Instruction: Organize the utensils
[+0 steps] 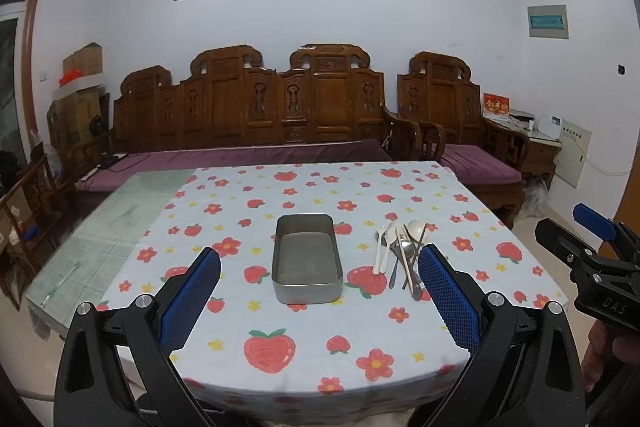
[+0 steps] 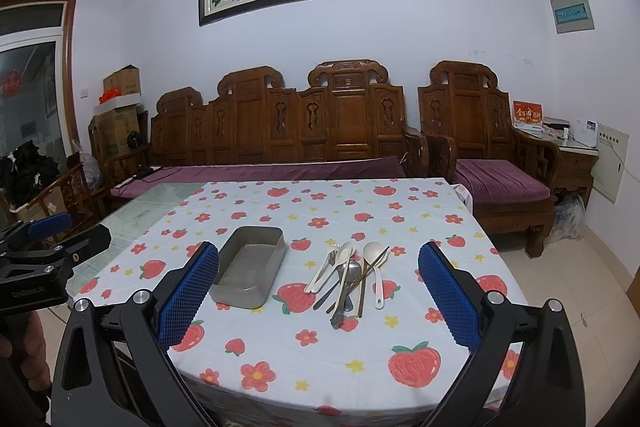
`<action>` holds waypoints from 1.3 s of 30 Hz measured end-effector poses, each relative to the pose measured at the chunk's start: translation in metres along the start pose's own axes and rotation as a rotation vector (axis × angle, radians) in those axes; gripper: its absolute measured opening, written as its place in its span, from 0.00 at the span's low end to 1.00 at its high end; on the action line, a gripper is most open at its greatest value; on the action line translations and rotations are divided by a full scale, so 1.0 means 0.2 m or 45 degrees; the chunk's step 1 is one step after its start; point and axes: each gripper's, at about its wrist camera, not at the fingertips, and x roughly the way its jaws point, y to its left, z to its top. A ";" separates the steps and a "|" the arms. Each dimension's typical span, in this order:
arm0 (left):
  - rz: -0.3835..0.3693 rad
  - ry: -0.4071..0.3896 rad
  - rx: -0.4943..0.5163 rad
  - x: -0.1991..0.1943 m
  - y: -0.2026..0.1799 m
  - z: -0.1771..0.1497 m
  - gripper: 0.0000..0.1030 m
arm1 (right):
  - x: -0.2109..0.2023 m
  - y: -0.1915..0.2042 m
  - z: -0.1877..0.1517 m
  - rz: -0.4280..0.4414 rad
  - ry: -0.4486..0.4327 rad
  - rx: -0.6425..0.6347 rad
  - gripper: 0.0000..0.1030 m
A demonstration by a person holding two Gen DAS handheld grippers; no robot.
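- Right gripper: jaws spread wide, holding nothing, hovering above the table's near edge; the utensil pile lies straight ahead between its fingers.
- Left gripper: jaws likewise spread and empty, lined up on the metal tray.
- The pile, spoons, chopsticks and a fork as far as can be told, sits just right of the tray, mid-table, long axes running roughly near-to-far, handles toward the near edge.
- The right gripper looks the nearer one to the pile.
- Strawberry-print tablecloth covers the table; carved wooden sofa behind, painting above.
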 end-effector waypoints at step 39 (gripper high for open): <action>-0.002 -0.010 0.002 -0.01 0.00 -0.01 0.93 | 0.00 -0.02 0.00 0.001 0.000 0.004 0.97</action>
